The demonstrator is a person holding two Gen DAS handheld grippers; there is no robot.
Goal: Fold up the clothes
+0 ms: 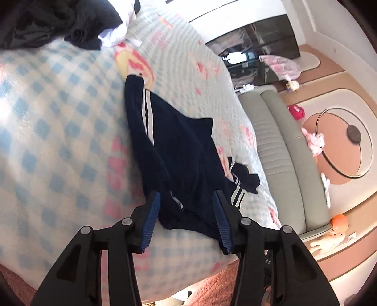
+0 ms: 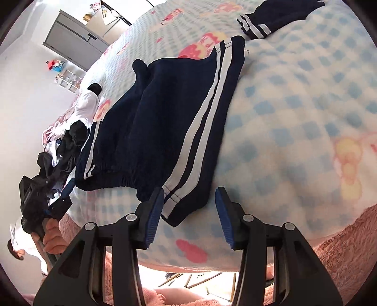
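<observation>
Navy track pants with double white side stripes (image 1: 174, 150) lie partly folded on a blue-checked blanket (image 1: 59, 131). My left gripper (image 1: 186, 204) is open, its fingers on either side of the elastic waistband end. In the right wrist view the pants (image 2: 169, 113) show with the waistband towards me. My right gripper (image 2: 189, 200) is open around the striped waistband corner (image 2: 183, 197). The left gripper (image 2: 47, 195), held in a hand, shows at the left by the other waistband corner.
A pile of dark and white clothes (image 1: 61, 21) lies at the far end of the bed; it also shows in the right wrist view (image 2: 68, 136). A pink fuzzy blanket (image 2: 341, 254) edges the bed. A grey bench (image 1: 282, 150) and toys on the floor lie beside the bed.
</observation>
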